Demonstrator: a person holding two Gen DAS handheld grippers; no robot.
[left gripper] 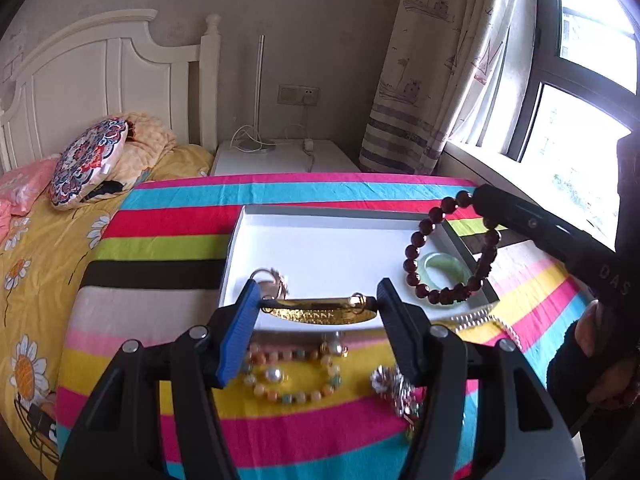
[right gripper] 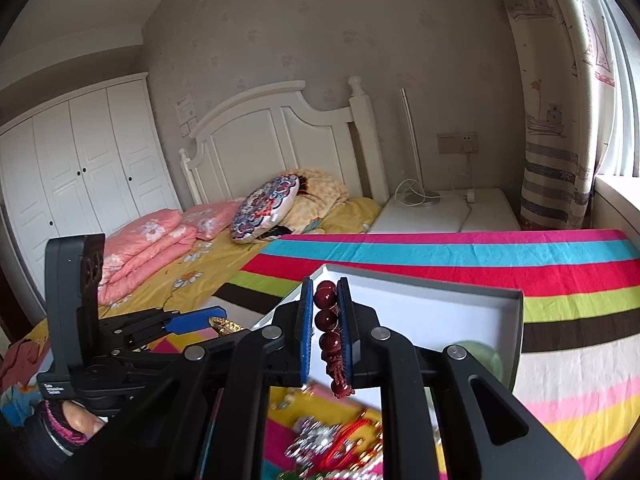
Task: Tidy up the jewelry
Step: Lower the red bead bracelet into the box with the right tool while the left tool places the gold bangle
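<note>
Left wrist view first: the left gripper [left gripper: 316,304] had its fingers about half spread, clamped end to end on a flat gold leaf-shaped bangle [left gripper: 320,310]. The bangle's long axis ran straight across from 9 to 3 o'clock, blue pad on one tip and black finger on the other. It hung right over the near rim of the shallow white cardboard box [left gripper: 256,240], so the box floor lay at 12 o'clock from the fingers, just beyond. Over at 2 o'clock the right gripper [left gripper: 480,200] dangled a dark red round-bead bracelet [left gripper: 448,248] above the box's right end, where a pale green jade bangle [left gripper: 440,270] already lay inside. Still loose on the striped cloth at 6 o'clock were a pastel bead bracelet [left gripper: 292,376] and a silver sparkly brooch-type piece [left gripper: 394,388].

Right wrist view: the right gripper [right gripper: 325,320] had its fingers narrow, pinching the red bracelet [right gripper: 326,320] with the beads lined up 12 to 6 o'clock between the blue pads. The white box [right gripper: 460,292] sat dead ahead at 12 to 1 o'clock, the jade bangle [right gripper: 480,354] at 3 o'clock. The left gripper [right gripper: 200,322] with the gold bangle [right gripper: 226,325] was off at 9 o'clock.

My read: both pieces were basically above the box, the right hand deeper in, and the left needed a short push forward before letting go.
</note>
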